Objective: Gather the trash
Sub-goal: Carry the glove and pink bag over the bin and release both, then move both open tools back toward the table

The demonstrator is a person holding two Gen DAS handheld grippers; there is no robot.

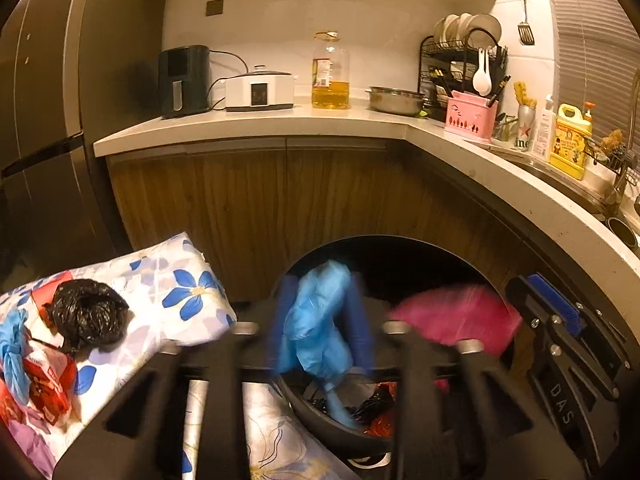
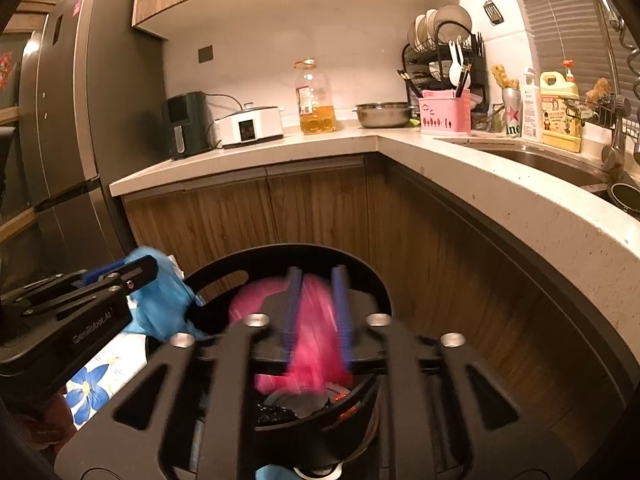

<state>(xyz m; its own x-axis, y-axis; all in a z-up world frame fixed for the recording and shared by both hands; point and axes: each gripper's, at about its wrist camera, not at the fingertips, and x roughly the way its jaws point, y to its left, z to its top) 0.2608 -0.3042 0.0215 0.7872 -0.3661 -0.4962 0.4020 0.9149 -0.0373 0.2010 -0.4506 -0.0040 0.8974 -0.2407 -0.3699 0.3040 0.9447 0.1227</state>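
A black trash bin [image 1: 400, 256] [image 2: 280, 254] stands below both grippers, with black and red scraps at its bottom. My left gripper [image 1: 320, 284] hovers over the bin. Its blue fingers stand apart around a crumpled blue plastic bag [image 1: 316, 332], all motion-blurred. My right gripper [image 2: 317, 276] is over the same bin. Its fingers stand apart with a pink plastic bag [image 2: 308, 344] between them. On the floral cloth [image 1: 192, 280] to the left lie a black crumpled bag [image 1: 86, 314], a blue piece [image 1: 14, 352] and red packets [image 1: 48, 384].
Wooden cabinets [image 1: 260, 196] and an L-shaped counter [image 1: 256, 126] ring the bin. The counter carries an air fryer [image 1: 184, 80], a cooker [image 1: 260, 90], an oil bottle [image 1: 330, 72], a steel bowl [image 1: 394, 100] and a dish rack [image 1: 460, 60]. Fridge [image 1: 44, 100] at left, sink [image 2: 532, 160] at right.
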